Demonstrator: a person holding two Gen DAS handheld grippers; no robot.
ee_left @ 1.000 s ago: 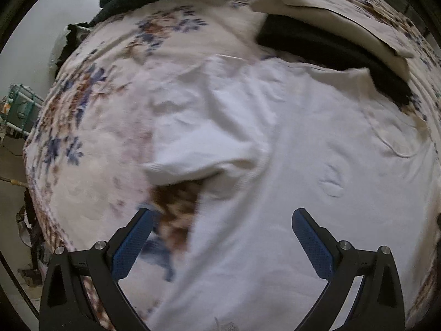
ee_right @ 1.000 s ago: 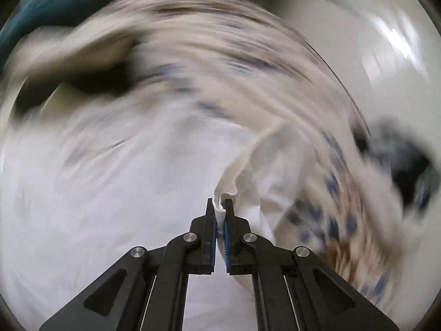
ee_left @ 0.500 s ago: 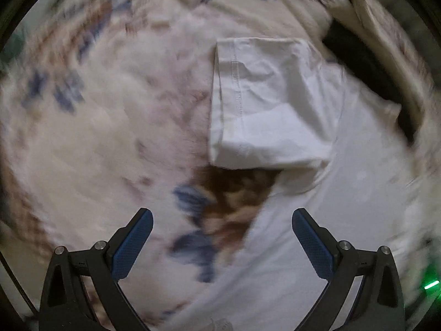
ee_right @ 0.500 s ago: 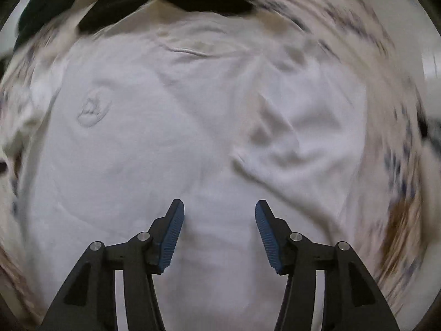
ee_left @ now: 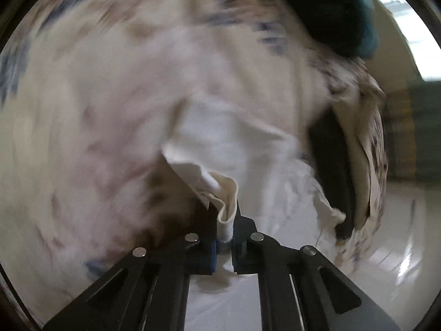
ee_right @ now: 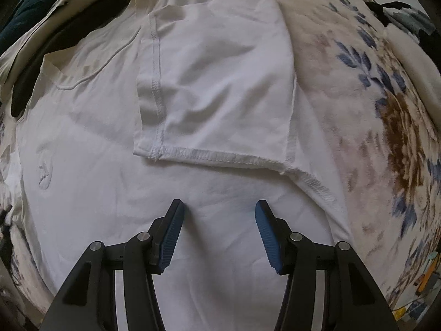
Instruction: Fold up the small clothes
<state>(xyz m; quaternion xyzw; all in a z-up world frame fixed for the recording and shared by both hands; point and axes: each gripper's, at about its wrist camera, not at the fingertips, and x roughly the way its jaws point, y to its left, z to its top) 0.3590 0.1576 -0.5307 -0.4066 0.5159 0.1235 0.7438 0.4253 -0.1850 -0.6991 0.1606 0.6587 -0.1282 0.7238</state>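
A white T-shirt point(ee_right: 110, 171) lies spread on a floral blanket point(ee_right: 372, 104), with one sleeve point(ee_right: 215, 82) folded inward over its body. My right gripper point(ee_right: 219, 216) hangs open just above the shirt's body below that sleeve, and nothing is between its blue pads. In the blurred left wrist view my left gripper point(ee_left: 224, 220) is shut on a bunched fold of the shirt's white fabric point(ee_left: 224, 193). That fold rises off the blanket, and the rest of the T-shirt point(ee_left: 234, 143) trails behind it.
A stack of folded cream and black clothes point(ee_right: 63, 38) lies past the shirt's collar, seen also as black clothes point(ee_left: 330, 165) in the left view. A dark teal garment point(ee_left: 330, 8) sits farther back. The bed's edge and a shiny floor point(ee_left: 386, 248) are at the right.
My left gripper went from wide open above the blanket to shut on the shirt's fabric. My right gripper let go of the sleeve, opened, and dropped closer to the shirt.
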